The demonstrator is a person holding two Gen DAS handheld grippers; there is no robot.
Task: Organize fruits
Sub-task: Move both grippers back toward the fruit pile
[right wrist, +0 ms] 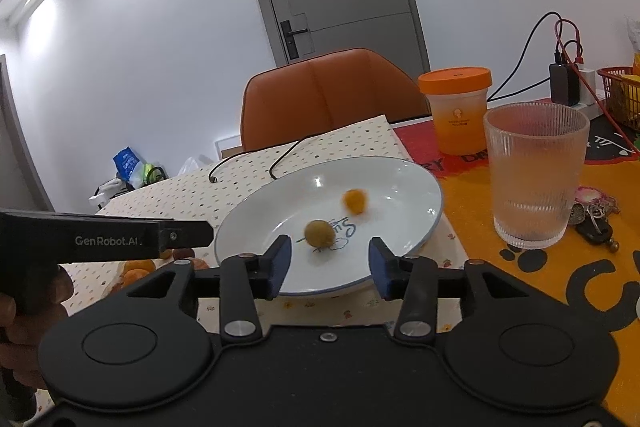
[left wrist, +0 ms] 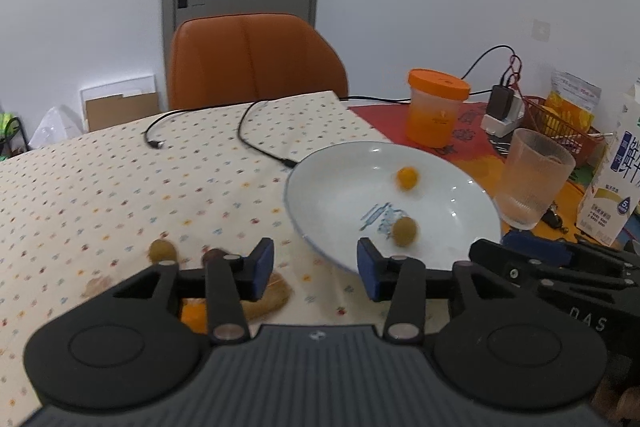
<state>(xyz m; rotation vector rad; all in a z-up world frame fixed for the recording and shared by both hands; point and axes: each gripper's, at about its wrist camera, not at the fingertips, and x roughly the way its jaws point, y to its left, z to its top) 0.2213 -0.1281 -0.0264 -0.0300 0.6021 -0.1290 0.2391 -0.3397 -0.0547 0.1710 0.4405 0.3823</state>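
Observation:
A white plate (left wrist: 312,195) (right wrist: 404,183) holds a small orange fruit (left wrist: 407,177) (right wrist: 355,201) and a green-brown fruit (left wrist: 405,231) (right wrist: 320,233), both blurred. My left gripper (left wrist: 316,267) stands open at the plate's near left rim, with nothing between its pads. My right gripper (right wrist: 330,267) is open over the near rim, and the green-brown fruit lies just beyond its left pad, untouched. On the dotted tablecloth to the left lie a green fruit (left wrist: 162,251), a brown fruit (left wrist: 214,256), an orange fruit (left wrist: 194,317) and more orange fruits (right wrist: 138,267), partly hidden by the left gripper.
A ribbed glass (right wrist: 536,175) stands right of the plate, an orange-lidded cup (right wrist: 456,111) behind it. A milk carton (left wrist: 616,179), keys (right wrist: 596,223) and a red basket (right wrist: 620,95) crowd the right. Black cables (left wrist: 256,131) cross the cloth before an orange chair (left wrist: 256,63).

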